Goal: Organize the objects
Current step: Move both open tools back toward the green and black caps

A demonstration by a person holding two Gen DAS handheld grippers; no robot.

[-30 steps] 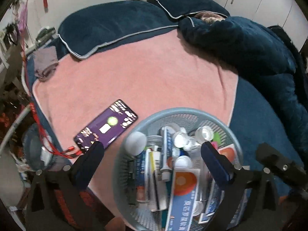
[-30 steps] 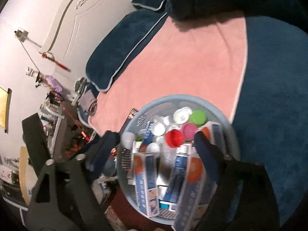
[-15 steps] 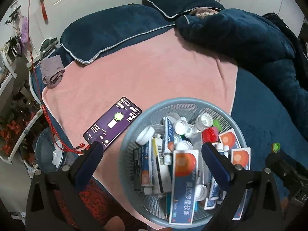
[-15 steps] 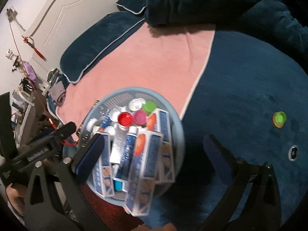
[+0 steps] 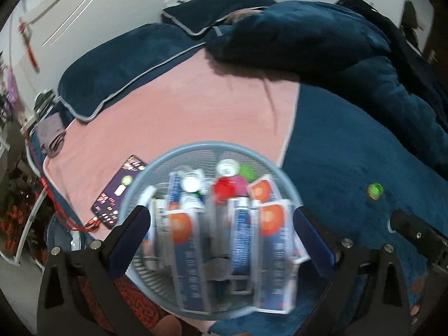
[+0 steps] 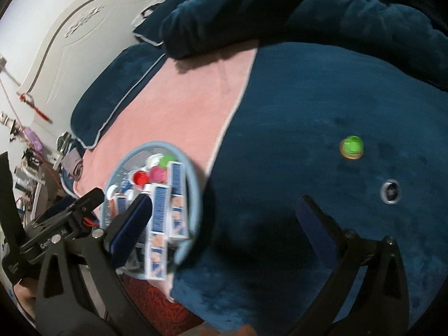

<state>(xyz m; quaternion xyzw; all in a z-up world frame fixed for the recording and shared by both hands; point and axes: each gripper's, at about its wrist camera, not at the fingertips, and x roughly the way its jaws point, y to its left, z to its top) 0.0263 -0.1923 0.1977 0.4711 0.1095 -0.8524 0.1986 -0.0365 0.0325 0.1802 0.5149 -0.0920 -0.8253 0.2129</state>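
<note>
A round light-blue mesh basket (image 5: 196,151) sits on the pink towel at the bed's near edge, full of blue-and-orange boxes (image 5: 268,246), tubes and red, pink, green and white caps. My left gripper (image 5: 221,232) is open, its fingers either side of the basket. The basket also shows in the right wrist view (image 6: 193,179). My right gripper (image 6: 224,218) is open and empty over the dark blue blanket. A green-capped small jar (image 6: 351,147) and a small silver-rimmed round thing (image 6: 390,191) lie on the blanket ahead of it. The jar also shows in the left wrist view (image 5: 375,190).
A purple phone (image 5: 120,193) with a red cable lies on the pink towel (image 5: 196,106) left of the basket. Dark blue pillows (image 5: 117,67) and a heaped blue duvet (image 5: 336,44) fill the far side. The bed's edge and cluttered shelves lie at the left.
My right gripper has swung right, away from the basket and out over the blue blanket toward the green-capped jar. My left gripper stays around the basket, its view shifted slightly right.
</note>
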